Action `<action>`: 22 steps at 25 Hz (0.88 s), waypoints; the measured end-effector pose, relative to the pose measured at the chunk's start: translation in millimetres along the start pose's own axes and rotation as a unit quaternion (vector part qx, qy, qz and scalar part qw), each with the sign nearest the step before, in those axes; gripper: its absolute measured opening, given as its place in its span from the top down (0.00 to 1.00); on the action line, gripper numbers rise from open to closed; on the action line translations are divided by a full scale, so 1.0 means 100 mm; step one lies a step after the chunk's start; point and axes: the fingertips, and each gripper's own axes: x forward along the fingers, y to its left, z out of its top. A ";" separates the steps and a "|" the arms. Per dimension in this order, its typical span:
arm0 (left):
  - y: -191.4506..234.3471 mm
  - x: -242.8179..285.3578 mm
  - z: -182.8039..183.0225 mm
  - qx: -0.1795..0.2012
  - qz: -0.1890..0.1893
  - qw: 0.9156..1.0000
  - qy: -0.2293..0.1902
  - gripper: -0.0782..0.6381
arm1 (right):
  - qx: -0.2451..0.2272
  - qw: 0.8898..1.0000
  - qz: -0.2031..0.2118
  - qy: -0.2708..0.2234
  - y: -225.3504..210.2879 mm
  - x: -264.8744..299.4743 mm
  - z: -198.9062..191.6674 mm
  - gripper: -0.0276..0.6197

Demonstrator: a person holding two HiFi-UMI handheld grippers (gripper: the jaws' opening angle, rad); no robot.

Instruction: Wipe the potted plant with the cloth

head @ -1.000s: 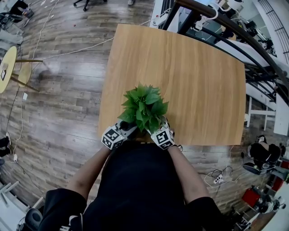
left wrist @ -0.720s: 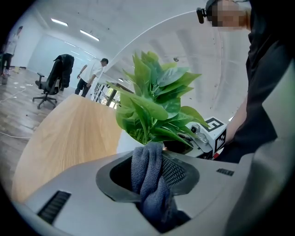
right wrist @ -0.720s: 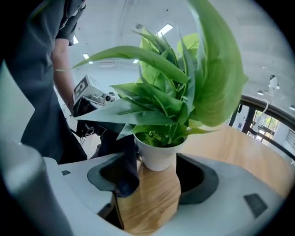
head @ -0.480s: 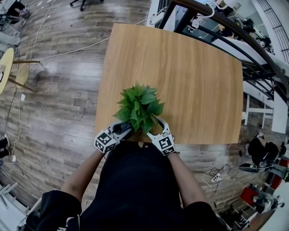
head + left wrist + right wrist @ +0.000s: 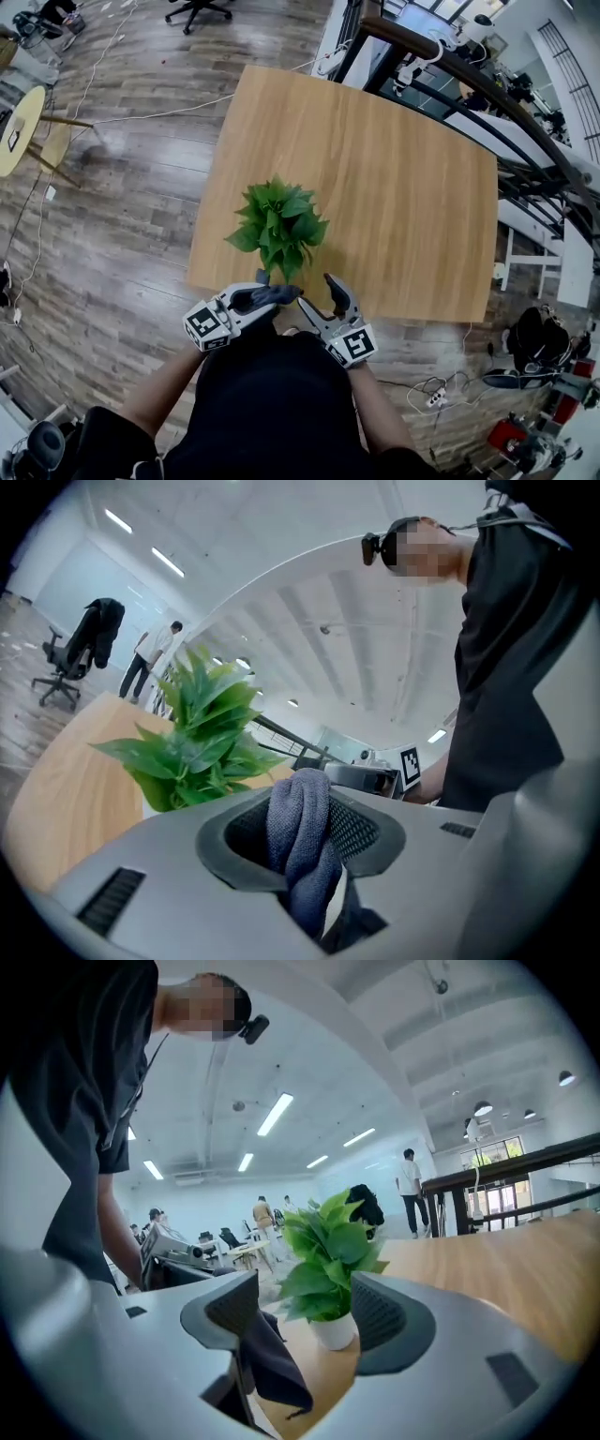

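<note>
Clenching a bunched grey cloth (image 5: 300,829) in the left gripper (image 5: 284,294), pinched tight between both pads, with a loose dark tail hanging below. Held just off the near edge of the wooden table (image 5: 403,187), at 6 o'clock from the potted plant (image 5: 277,228) in the head view, close under the lowest leaves; no telling from any view whether touching them.

Standing upright toward the 7 o'clock corner of the tabletop, leafy and green, in a small white pot (image 5: 334,1329). Nothing else on the wood around it.

Hovering at 5 o'clock from the plant, just beside the left tool: the right gripper (image 5: 317,294), released, spread wide and grasping nothing. Looking along it from the right gripper view, framing plant and pot in the gap, both farther off on the table and apart from either pad. Hanging at 7 o'clock in that same view, beside the left-hand pad, a dark fold of the cloth.

Beyond the table, at 1 o'clock in the head view, a dark curved railing (image 5: 469,70); at 11 o'clock, an office chair (image 5: 199,9) on the plank floor.
</note>
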 end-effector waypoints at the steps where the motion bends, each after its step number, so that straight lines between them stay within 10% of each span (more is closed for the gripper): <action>1: -0.15 0.02 0.05 0.021 -0.004 1.000 0.003 0.70 | -0.013 1.000 0.008 -0.020 0.08 -0.08 0.10 0.47; 4: -0.58 0.08 0.15 0.075 0.014 0.997 0.009 0.70 | -0.065 0.994 0.026 -0.082 0.39 -0.37 0.45 0.89; 11: -1.41 0.25 0.50 0.028 0.065 0.994 -0.084 0.70 | -0.093 0.989 -0.011 -0.116 0.86 -1.09 0.83 0.90; 15: -1.76 0.27 0.38 0.069 0.143 0.986 -0.059 0.70 | -0.033 0.993 -0.034 -0.106 0.93 -1.51 0.79 0.91; 22: -2.25 0.22 0.44 0.122 0.189 0.969 -0.099 0.70 | -0.099 0.986 -0.047 -0.128 1.08 -1.93 0.82 0.93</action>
